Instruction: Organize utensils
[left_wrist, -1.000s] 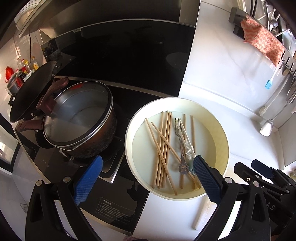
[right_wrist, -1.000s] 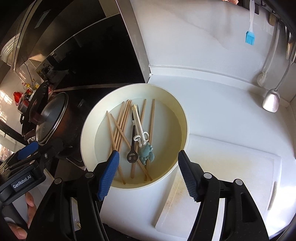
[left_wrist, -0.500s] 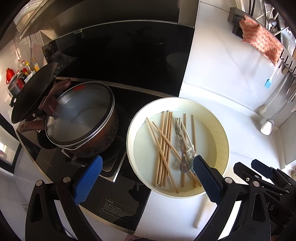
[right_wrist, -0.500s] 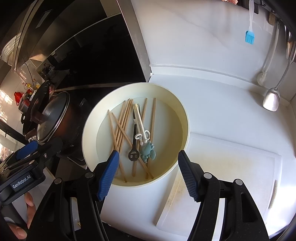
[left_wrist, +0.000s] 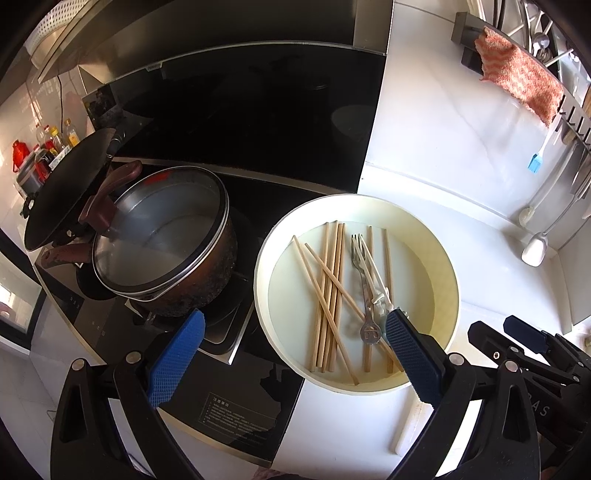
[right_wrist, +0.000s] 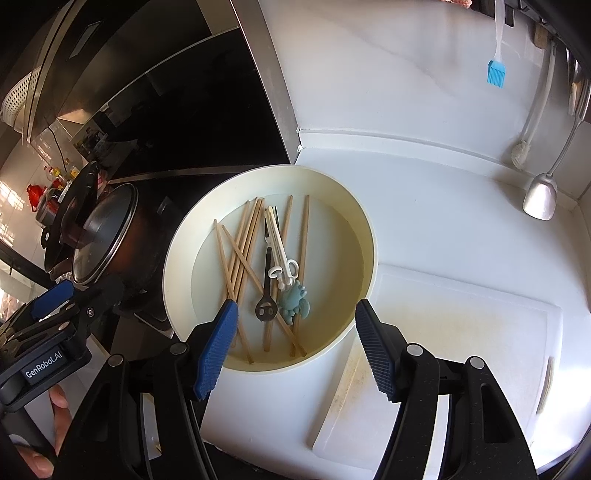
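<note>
Both tongs hang released above the near edge of the white desk (right_wrist: 424, 229), jaws spread and grasping nothing: the right tongs (right_wrist: 295, 343) over the near rim of the cream basin (right_wrist: 364, 236), the left tongs (left_wrist: 291, 354) straddling the stove's edge and the basin's left rim. A white cutting board (right_wrist: 461, 332) lies just right of the basin. Inside the basin, wooden chopsticks (right_wrist: 243, 243) lie crossed beside a small metal fork (right_wrist: 266, 291), a white pick (right_wrist: 280, 251) and a blue crab-shaped piece (right_wrist: 293, 301). Farther left on the stove stands a lidded pot (left_wrist: 166, 240). A blue brush (right_wrist: 495, 70) hangs at the far wall.
</note>
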